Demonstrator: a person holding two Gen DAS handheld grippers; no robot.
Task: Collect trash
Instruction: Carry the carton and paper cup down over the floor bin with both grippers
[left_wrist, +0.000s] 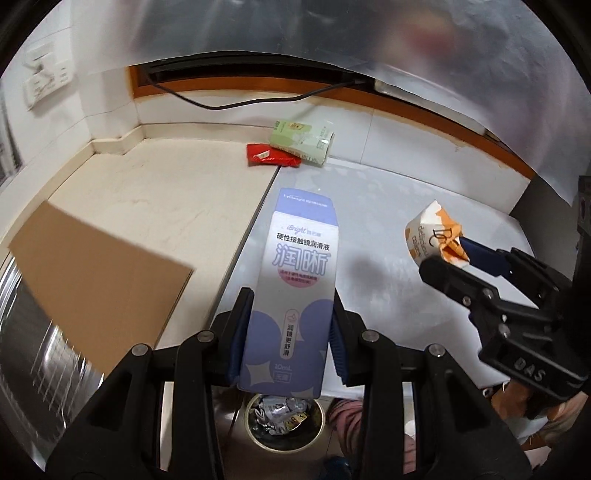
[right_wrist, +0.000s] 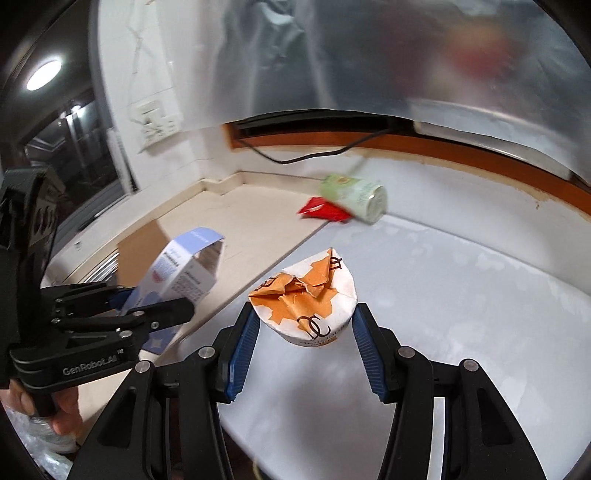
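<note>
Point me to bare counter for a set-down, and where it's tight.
Free: white surface right of the seam, below the green box; beige counter between cardboard and red wrapper. Crowded: the green box and wrapper at the back.

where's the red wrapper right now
The red wrapper lies at the back of the counter, touching the green carton, beyond both grippers in each wrist view.

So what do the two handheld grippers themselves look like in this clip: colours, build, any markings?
Both are matte black linkage grippers with silver pivot bolts and ribbed blue pads lining the fingers. The left gripper shows "GenRobot.AI" in pale lettering on its body in the right wrist view. The right gripper has raised letters on its side in the left wrist view, too unclear to read surely. No cables or sleeves visible.
</note>
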